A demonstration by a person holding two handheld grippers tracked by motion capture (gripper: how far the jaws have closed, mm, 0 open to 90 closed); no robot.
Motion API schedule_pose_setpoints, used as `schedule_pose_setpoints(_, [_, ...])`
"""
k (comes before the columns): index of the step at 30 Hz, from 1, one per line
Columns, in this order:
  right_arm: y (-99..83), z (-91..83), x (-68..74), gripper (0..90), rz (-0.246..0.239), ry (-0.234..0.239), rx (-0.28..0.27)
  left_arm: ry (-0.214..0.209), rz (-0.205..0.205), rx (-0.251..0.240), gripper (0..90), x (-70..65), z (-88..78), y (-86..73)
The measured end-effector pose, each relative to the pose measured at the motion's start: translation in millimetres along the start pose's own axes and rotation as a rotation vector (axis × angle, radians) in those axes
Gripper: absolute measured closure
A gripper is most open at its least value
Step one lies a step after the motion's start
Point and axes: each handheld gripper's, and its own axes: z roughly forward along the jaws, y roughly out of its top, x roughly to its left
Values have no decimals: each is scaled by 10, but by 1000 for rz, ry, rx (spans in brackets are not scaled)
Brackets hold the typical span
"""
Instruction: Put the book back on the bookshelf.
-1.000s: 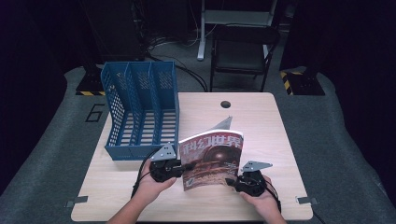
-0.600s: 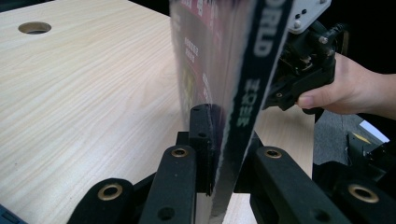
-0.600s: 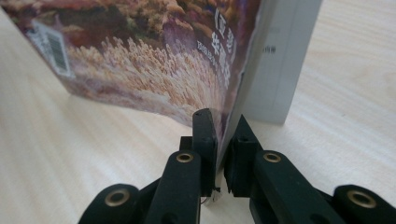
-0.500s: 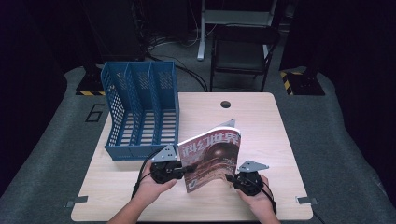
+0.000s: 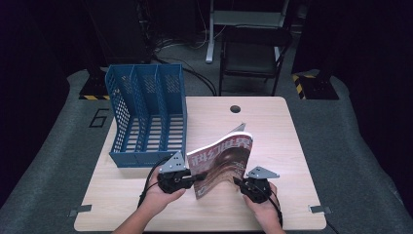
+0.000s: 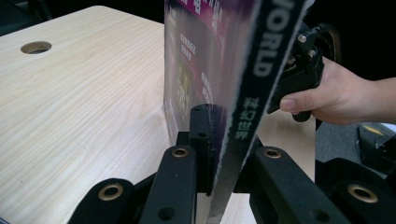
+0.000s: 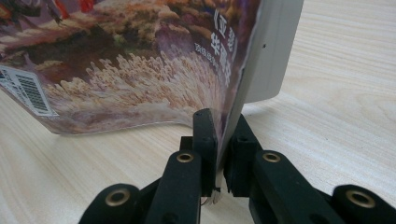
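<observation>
A magazine (image 5: 225, 160) with a reddish-brown cover stands on its lower edge on the wooden table (image 5: 272, 136), bowed, between my two grippers. My left gripper (image 5: 196, 177) is shut on its left side; in the left gripper view the jaws (image 6: 222, 136) pinch the dark spine (image 6: 247, 88). My right gripper (image 5: 239, 182) is shut on the magazine's right edge, and in the right gripper view its jaws (image 7: 222, 122) clamp the cover (image 7: 140, 60) near the lower corner. The right hand and its gripper (image 6: 303, 60) show behind the magazine in the left gripper view.
A blue three-compartment file rack (image 5: 146, 117) stands at the table's left, just behind my left gripper. A cable hole (image 5: 235, 108) sits near the far edge. A dark chair (image 5: 253, 53) stands beyond the table.
The right gripper has shifted a little to the left against the magazine's edge. The left gripper and the magazine have stayed about where they were.
</observation>
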Motion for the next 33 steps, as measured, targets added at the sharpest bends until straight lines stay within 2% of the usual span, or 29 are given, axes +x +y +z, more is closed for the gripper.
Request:
schedule_pose_setpoints(7, [-10,26,-12,845,-17,-5,1,16,14,9,831,-1,18,-13])
schedule_pose_setpoints(11, [-21,41,-28,832,-13,-9,13,0,13,30,830,-2,31,-12])
schedule_pose_setpoints(12, [-21,42,-27,824,0,-11,18,0,14,33,829,1,30,-11])
schedule_pose_setpoints(15, [-22,48,-50,776,-6,-8,20,1,2,29,827,11,28,-19])
schedule_pose_setpoints(16, [-23,45,-40,752,21,-9,18,1,1,31,827,15,25,-18])
schedule_pose_setpoints(17, [-22,48,-54,727,14,-8,13,5,-3,27,827,15,27,-20])
schedule_pose_setpoints(19, [-17,36,-72,672,31,-7,16,0,-1,28,827,12,29,-19])
schedule_pose_setpoints(21, [-18,36,-78,664,39,-4,12,-4,7,33,825,9,28,-16])
schedule_pose_setpoints(27, [-12,34,-99,595,9,-10,6,-17,2,36,818,0,28,-13])
schedule_pose_setpoints(33, [1,-24,-148,558,47,-3,-2,-21,4,30,803,-24,39,-13])
